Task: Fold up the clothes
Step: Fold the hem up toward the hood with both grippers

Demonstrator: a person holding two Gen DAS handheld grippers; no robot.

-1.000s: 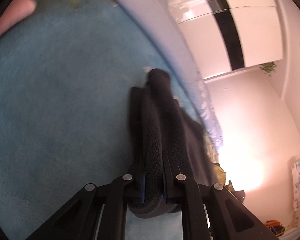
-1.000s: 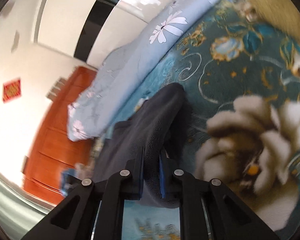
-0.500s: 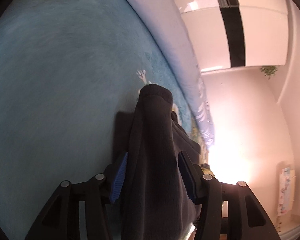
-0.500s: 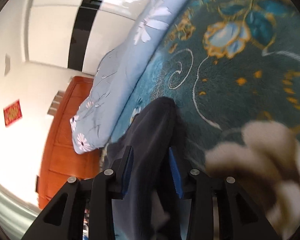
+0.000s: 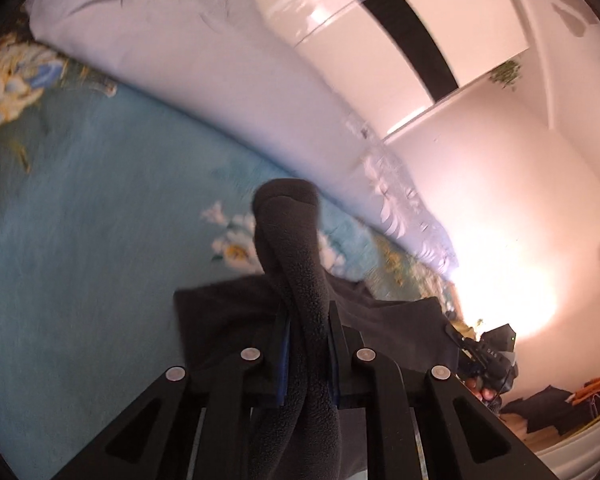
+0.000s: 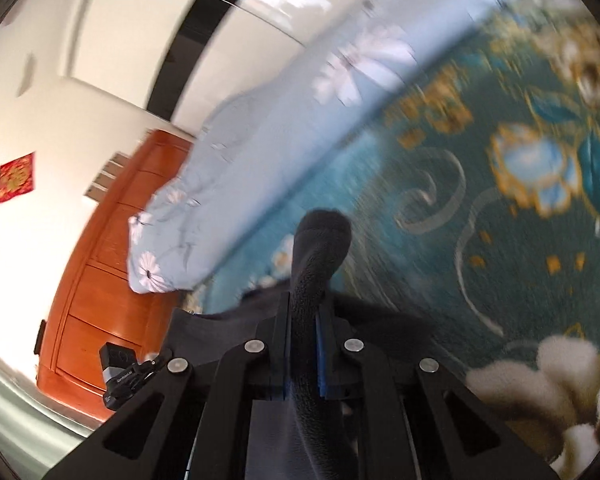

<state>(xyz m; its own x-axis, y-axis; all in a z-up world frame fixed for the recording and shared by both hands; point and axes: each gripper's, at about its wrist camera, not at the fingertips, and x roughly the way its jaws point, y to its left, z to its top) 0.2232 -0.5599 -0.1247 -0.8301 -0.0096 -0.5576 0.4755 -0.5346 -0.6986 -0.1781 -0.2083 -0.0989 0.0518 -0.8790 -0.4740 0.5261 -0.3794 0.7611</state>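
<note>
Left gripper (image 5: 307, 344) clamped on bunched dark fleece garment (image 5: 292, 264); right gripper (image 6: 303, 344) pinching another fold. Rest draped below over teal floral bed (image 5: 80, 240), near pale quilt (image 5: 228, 92). Soft, light, floppy, grippy pile; best grabbed at edges, corners.

Ahead of the left claw (image 5: 307, 354), the teal floral blanket (image 5: 80, 240) lies flat and bare out to the left. A long pale duvet roll (image 5: 220, 92) walls off the far edge. The dark fleece garment (image 5: 296, 264) fills the gap between both claws' fingers. Ahead of the right claw (image 6: 303, 354), open blanket spreads to the right; the duvet roll (image 6: 236, 168) and an orange wooden cabinet (image 6: 96, 280) block the left.
</note>
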